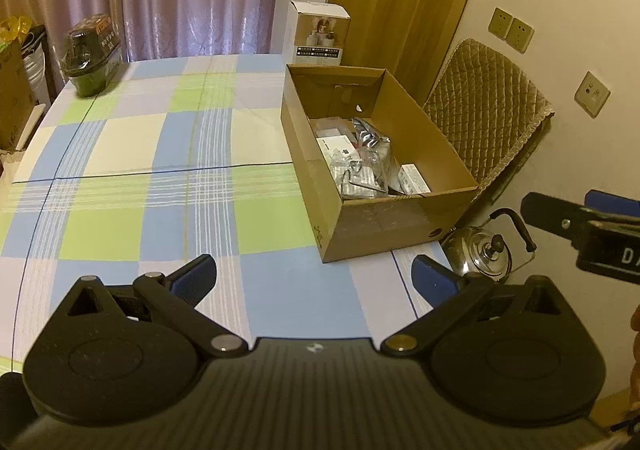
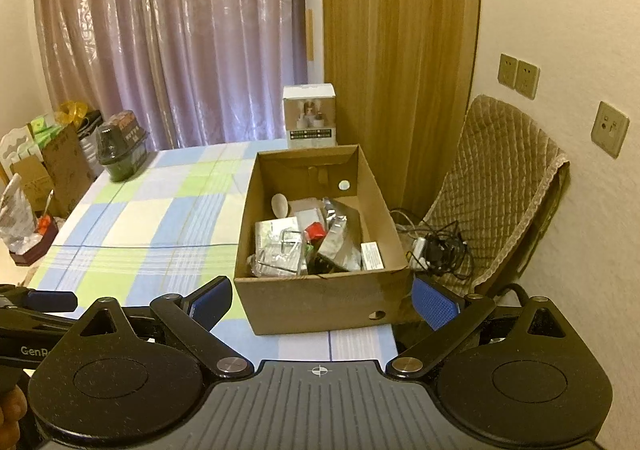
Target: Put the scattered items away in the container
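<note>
An open cardboard box (image 1: 404, 224) (image 2: 316, 302) stands at the right side of the table with the checked cloth (image 1: 140, 154) (image 2: 132, 226). Several packets, small boxes, a red item (image 2: 316, 230) and a pale oval item (image 2: 280, 205) lie inside it. My left gripper (image 1: 316, 282) is open and empty above the table's near part, left of the box's front. My right gripper (image 2: 324, 304) is open and empty in front of the box's near wall. The right gripper also shows at the right edge of the left wrist view (image 1: 576, 216).
A dark wrapped container (image 1: 90, 54) (image 2: 120, 150) stands at the table's far left corner. A white product box (image 1: 318, 32) (image 2: 310, 116) stands behind the cardboard box. A padded chair (image 1: 488, 110) (image 2: 492, 186) with cables (image 2: 436, 246) and a metal kettle (image 1: 486, 248) are right of the table.
</note>
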Tool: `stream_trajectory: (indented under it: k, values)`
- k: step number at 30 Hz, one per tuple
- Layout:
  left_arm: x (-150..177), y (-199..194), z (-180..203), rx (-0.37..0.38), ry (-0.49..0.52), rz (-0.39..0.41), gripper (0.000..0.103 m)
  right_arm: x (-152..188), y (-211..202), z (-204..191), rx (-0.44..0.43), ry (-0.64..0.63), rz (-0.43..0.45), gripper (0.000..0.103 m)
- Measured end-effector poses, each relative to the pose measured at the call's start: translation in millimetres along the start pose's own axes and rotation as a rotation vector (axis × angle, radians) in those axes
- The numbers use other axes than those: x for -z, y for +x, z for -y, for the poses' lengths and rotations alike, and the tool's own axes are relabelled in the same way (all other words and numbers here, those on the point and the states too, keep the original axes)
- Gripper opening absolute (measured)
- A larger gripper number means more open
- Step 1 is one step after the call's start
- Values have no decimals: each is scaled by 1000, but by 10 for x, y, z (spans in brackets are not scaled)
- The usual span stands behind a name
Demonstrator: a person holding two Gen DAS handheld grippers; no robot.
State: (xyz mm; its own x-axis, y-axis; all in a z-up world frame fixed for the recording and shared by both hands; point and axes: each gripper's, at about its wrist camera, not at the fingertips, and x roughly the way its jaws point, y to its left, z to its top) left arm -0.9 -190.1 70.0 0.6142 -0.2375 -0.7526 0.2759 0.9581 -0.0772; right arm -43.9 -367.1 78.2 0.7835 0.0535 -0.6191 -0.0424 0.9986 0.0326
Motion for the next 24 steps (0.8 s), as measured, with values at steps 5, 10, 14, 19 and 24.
stream_trajectory:
  k: [5, 10, 14, 19, 24]
  values:
    - [17, 25, -8, -4, -8, -6, 102, 24, 12, 3, -1, 3, -6, 101]
    - [26, 26, 16, 1, -6, -6, 102, 38, 8, 8, -4, 8, -7, 101]
    - [34, 20, 22, 7, -18, -4, 102, 40, 1, -6, -4, 6, -4, 101]
    - [40, 21, 15, 5, -23, -5, 102, 49, 7, -12, -4, 7, -7, 101]
    - [47, 14, -1, 1, -29, -4, 102, 73, 11, -17, -5, 8, -12, 101]
